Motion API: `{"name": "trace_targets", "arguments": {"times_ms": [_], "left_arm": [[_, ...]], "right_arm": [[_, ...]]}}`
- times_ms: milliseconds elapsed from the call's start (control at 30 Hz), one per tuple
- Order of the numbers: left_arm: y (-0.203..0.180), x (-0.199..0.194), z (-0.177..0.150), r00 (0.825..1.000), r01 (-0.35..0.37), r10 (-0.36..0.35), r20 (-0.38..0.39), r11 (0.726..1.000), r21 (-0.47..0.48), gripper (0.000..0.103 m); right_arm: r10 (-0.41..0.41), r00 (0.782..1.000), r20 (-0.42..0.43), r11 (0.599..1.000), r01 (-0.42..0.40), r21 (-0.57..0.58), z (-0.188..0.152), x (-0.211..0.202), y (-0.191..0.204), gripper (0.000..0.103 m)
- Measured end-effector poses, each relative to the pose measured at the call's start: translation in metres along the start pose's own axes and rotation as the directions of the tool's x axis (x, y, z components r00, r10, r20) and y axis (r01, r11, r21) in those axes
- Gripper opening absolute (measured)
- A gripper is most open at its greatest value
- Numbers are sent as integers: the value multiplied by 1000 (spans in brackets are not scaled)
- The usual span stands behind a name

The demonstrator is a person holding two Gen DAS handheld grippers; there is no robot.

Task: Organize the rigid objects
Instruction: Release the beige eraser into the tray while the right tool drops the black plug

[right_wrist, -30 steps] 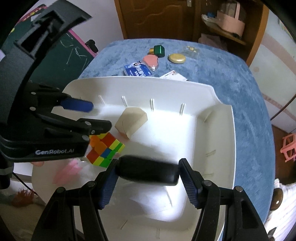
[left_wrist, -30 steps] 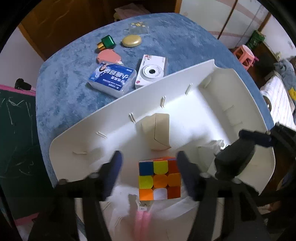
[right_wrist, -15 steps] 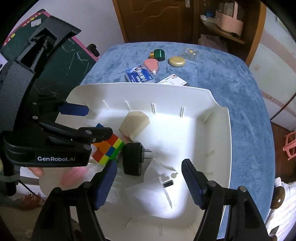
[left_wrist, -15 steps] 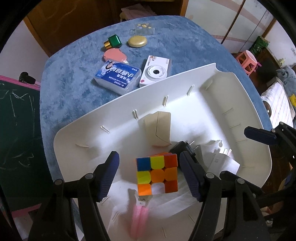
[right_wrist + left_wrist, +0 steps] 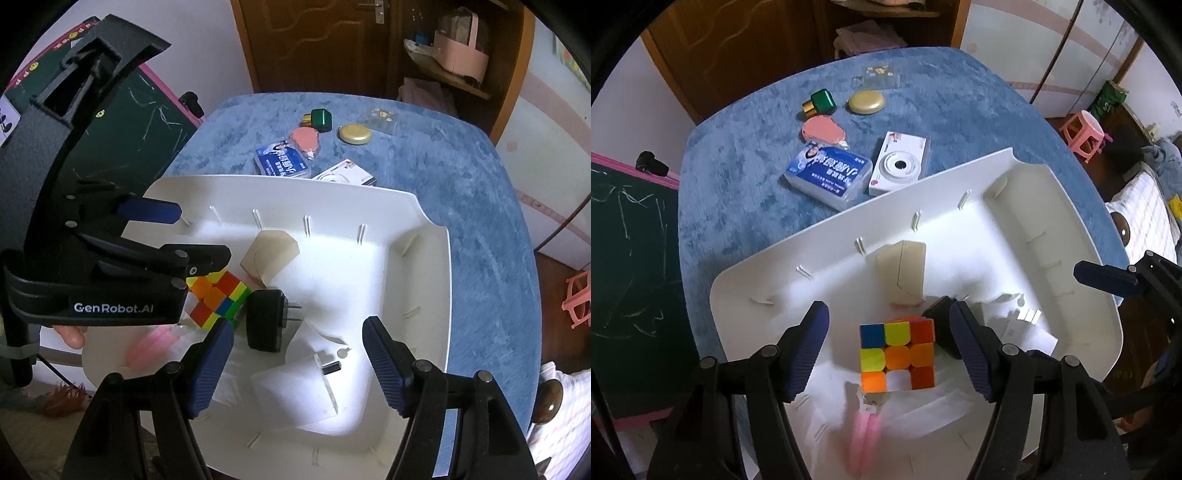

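Right wrist view: black plug adapter (image 5: 266, 319) flat in white tray (image 5: 417, 280).

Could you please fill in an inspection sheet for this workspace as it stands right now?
Surface: blue plush-covered table, large white plastic tray on it.
Job's things: in the tray, multicoloured puzzle cube, beige faceted block, black plug adapter, pink item.
Clutter: beyond the tray, blue-and-white box, white camera, gold round tin, green bottle, pink case.
Grippers: left gripper jaws open around the cube; right gripper jaws just opened, empty.
Cables: nothing seen.
Surroundings: chalkboard, wooden door, pink stool.
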State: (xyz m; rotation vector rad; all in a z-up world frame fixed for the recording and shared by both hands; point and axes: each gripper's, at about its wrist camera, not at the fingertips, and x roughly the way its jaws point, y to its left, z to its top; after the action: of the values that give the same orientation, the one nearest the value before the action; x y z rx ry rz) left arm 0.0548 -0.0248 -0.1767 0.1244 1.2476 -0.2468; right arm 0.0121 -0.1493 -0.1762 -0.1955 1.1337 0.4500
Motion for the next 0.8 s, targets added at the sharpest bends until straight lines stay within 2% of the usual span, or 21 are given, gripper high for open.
{"name": "trace_targets", "arguments": {"times_ms": [567, 800], "left_arm": [[-7, -19, 26, 998, 2, 1, 61, 999, -37, 71], [-5, -25, 42, 997, -25, 29, 75, 998, -56, 71]], "right_arm": [[8, 997, 71, 1000, -7, -17, 27, -22, -23, 73], [18, 996, 92, 999, -15, -34, 44, -26, -35, 73]]}}
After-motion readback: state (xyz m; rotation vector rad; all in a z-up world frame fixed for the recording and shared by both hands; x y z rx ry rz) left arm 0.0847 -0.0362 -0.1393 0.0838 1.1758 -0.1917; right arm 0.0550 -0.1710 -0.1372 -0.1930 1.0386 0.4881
